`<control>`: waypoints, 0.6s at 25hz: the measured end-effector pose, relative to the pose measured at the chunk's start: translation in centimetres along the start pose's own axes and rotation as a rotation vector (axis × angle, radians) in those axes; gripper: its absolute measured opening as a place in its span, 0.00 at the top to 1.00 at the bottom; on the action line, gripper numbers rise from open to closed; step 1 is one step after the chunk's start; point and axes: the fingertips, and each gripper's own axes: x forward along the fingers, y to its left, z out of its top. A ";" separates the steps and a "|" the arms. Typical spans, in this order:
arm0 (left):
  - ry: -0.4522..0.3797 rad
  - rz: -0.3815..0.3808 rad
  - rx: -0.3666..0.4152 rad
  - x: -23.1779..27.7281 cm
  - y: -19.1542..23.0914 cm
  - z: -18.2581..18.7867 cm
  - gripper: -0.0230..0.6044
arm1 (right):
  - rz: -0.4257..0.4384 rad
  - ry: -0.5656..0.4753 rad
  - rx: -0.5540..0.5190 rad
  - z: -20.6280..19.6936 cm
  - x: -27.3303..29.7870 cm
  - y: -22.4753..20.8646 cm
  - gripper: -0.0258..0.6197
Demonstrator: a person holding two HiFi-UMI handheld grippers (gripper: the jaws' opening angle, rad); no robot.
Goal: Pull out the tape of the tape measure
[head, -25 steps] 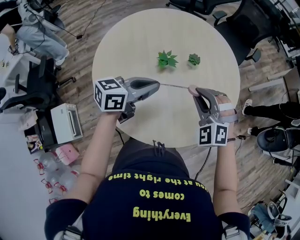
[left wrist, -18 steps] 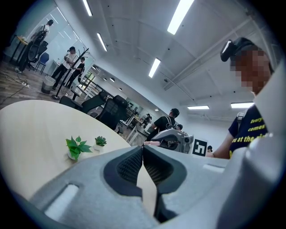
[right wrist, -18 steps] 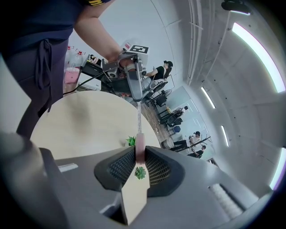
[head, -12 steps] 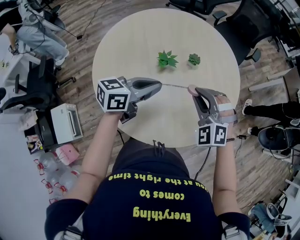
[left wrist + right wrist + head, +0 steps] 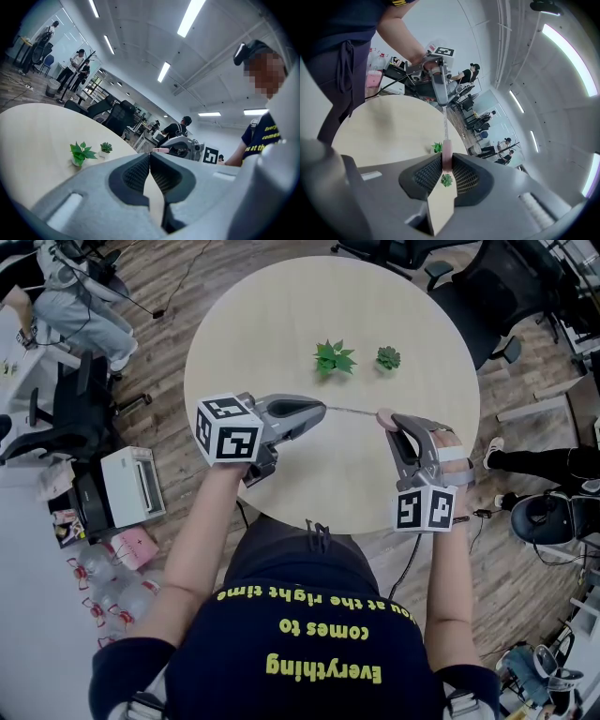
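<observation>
In the head view a thin metal tape (image 5: pixel 352 412) stretches level over the round table (image 5: pixel 281 306) between both grippers. My left gripper (image 5: pixel 323 409) is shut on the tape's end. My right gripper (image 5: pixel 386 421) is shut on the small pink tape measure case (image 5: pixel 382 415). The right gripper view has the pink case (image 5: pixel 446 158) pinched between the pads, and the tape (image 5: pixel 445 124) runs from it to the left gripper (image 5: pixel 442 104). Seen from the left gripper view, the jaws of the left gripper (image 5: pixel 150 157) are pressed together; the tape end is hidden there.
Two small potted plants (image 5: pixel 334 358) (image 5: pixel 388 358) stand on the table beyond the tape. Office chairs (image 5: pixel 487 287) ring the table's far side. A printer (image 5: pixel 131 486) and clutter lie on the floor at left. A seated person (image 5: pixel 80 310) is at far left.
</observation>
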 end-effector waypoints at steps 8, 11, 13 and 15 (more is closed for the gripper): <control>-0.001 -0.012 0.004 0.3 -0.7 0.0 0.95 | 0.001 0.000 0.000 0.5 0.0 0.4 0.83; -0.003 -0.019 0.008 0.4 -1.0 0.2 0.95 | -0.004 -0.004 0.004 0.5 -0.1 0.4 0.83; 0.001 -0.023 0.010 0.5 -1.2 0.2 0.95 | -0.005 -0.007 0.002 0.7 -0.1 0.4 0.83; 0.006 -0.024 0.010 0.8 -1.4 0.1 0.95 | -0.006 -0.009 0.002 1.0 -0.2 0.5 0.83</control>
